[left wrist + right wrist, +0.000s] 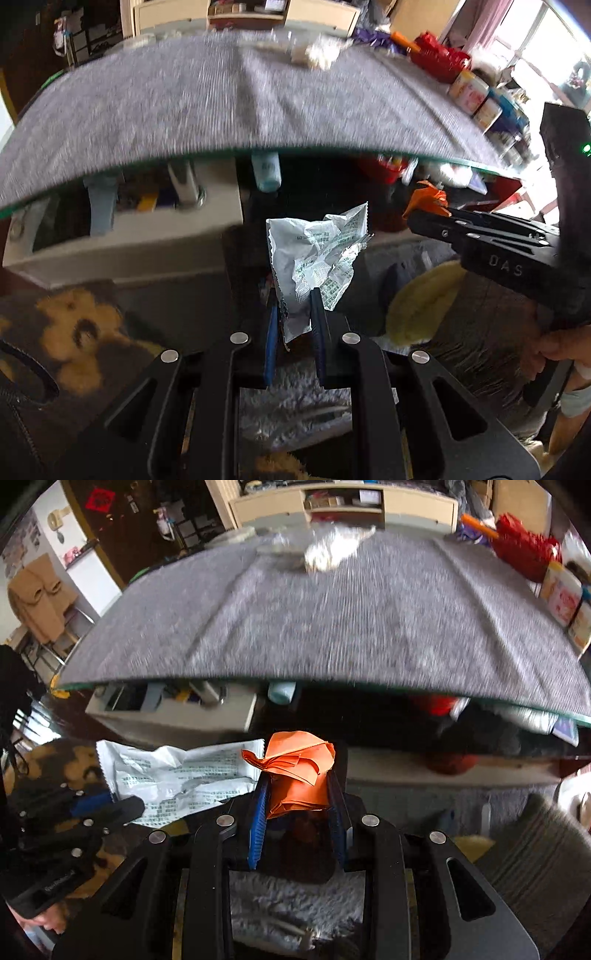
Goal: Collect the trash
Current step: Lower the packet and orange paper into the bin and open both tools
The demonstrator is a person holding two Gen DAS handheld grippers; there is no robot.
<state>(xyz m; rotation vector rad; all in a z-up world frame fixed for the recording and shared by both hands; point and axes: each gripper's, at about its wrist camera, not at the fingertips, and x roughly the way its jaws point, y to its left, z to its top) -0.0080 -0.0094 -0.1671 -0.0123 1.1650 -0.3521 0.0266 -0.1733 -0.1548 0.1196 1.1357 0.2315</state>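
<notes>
My left gripper [294, 295] is shut on a crumpled silver-white printed wrapper [317, 251], held below and in front of the table edge. My right gripper [297, 775] is shut on a crumpled orange paper [295, 768]. In the left wrist view the right gripper [421, 218] shows at the right with the orange paper [426, 199] at its tip. In the right wrist view the wrapper [173, 775] and the left gripper [110, 801] show at the left. A white crumpled clump [321, 51] lies at the far side of the table; it also shows in the right wrist view [332, 550].
A glass table under a grey cloth [221, 107] fills the upper view, with red bags [439, 55] and cartons [469, 92] at its right end. Under it are a white tray [129, 251] of bottles and clutter. A yellow cloth [421, 302] lies on the floor.
</notes>
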